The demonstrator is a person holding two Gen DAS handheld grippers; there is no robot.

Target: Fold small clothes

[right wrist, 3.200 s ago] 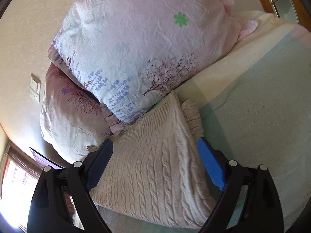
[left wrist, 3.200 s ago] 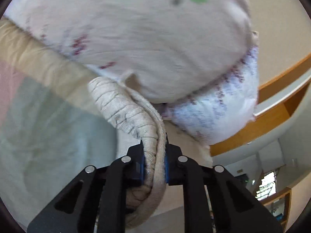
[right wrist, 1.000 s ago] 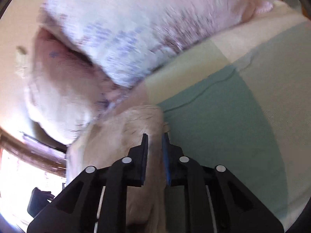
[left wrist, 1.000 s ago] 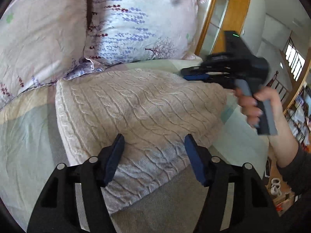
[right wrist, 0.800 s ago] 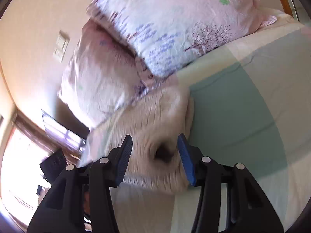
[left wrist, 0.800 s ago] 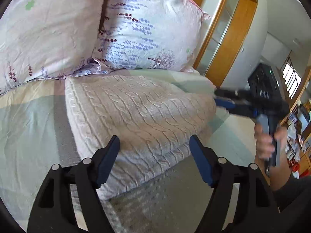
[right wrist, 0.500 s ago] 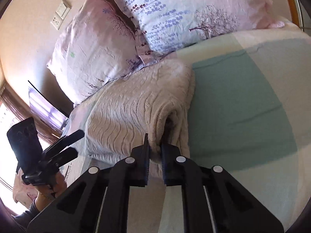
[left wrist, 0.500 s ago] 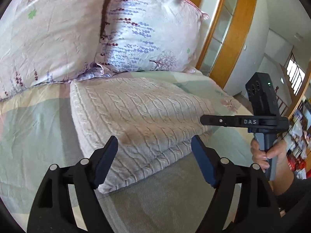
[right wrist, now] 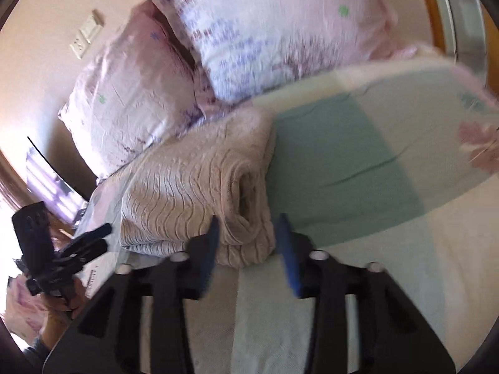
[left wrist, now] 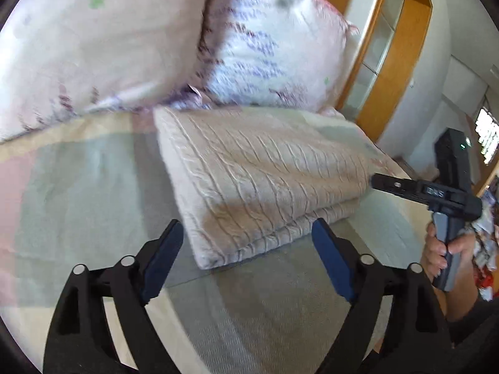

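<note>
A beige cable-knit sweater point(left wrist: 259, 174) lies folded in a thick rectangle on the bed; it also shows in the right wrist view point(right wrist: 199, 193). My left gripper point(left wrist: 246, 249) is open and empty, just short of the sweater's near corner. My right gripper point(right wrist: 249, 240) is open and empty, its blue pads astride the sweater's rolled end without touching it. The right gripper also appears at the sweater's right edge in the left wrist view point(left wrist: 402, 185). The left gripper shows at far left in the right wrist view point(right wrist: 90, 240).
Two floral pillows point(left wrist: 174, 37) lean against the wall behind the sweater; they also show in the right wrist view point(right wrist: 249, 37). The bedsheet point(right wrist: 343, 155) has green and cream blocks. A wooden door frame point(left wrist: 393, 62) stands at the right.
My right gripper has opened and let go of the sweater's folded end, pulling back slightly. My left gripper stayed open and drew back a little. The sweater lies still.
</note>
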